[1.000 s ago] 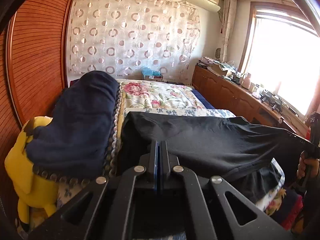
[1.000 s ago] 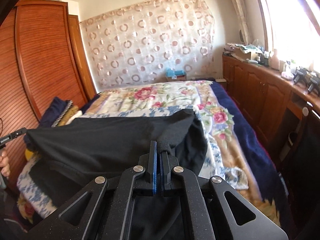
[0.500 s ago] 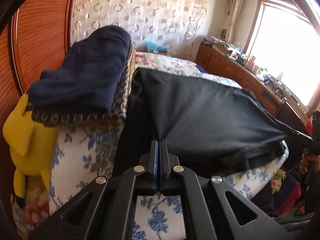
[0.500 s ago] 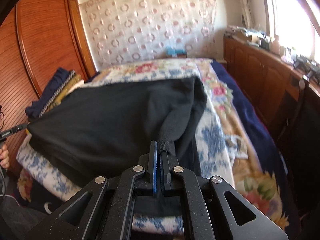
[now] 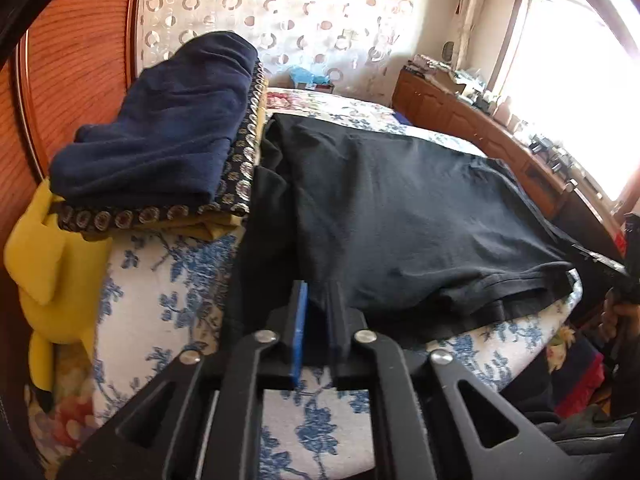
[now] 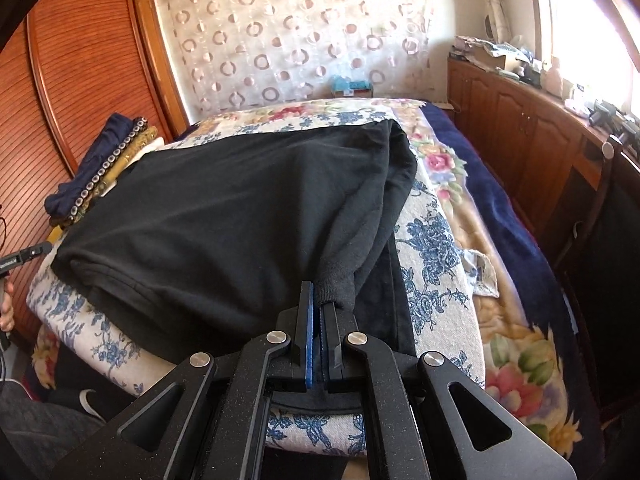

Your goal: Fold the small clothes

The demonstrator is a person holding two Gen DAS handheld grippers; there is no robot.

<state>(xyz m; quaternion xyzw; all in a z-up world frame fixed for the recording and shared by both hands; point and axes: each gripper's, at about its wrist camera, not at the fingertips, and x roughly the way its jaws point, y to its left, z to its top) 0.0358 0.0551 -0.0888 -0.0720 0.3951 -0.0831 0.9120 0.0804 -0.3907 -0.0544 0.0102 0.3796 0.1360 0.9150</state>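
Note:
A black garment [image 5: 400,208] lies spread on the blue-flowered cloth [image 5: 160,312] at the near end of the bed, its near edge folded over itself. It also shows in the right wrist view [image 6: 224,216]. My left gripper [image 5: 318,296] sits at the garment's near left corner with its jaws slightly parted and the cloth edge still between them. My right gripper [image 6: 320,300] is shut on the garment's right corner by the sleeve cuff [image 6: 340,280].
A stack of folded clothes, navy on top [image 5: 160,128], sits left of the garment [image 6: 96,168], above a yellow plush toy [image 5: 44,256]. A wooden wardrobe [image 6: 60,80] stands left, wooden cabinets [image 6: 520,136] right. The flowered bedspread [image 6: 500,320] runs back to a curtain.
Both grippers have lowered the stretched garment onto the bed; it now rests flat. The left jaws have parted slightly.

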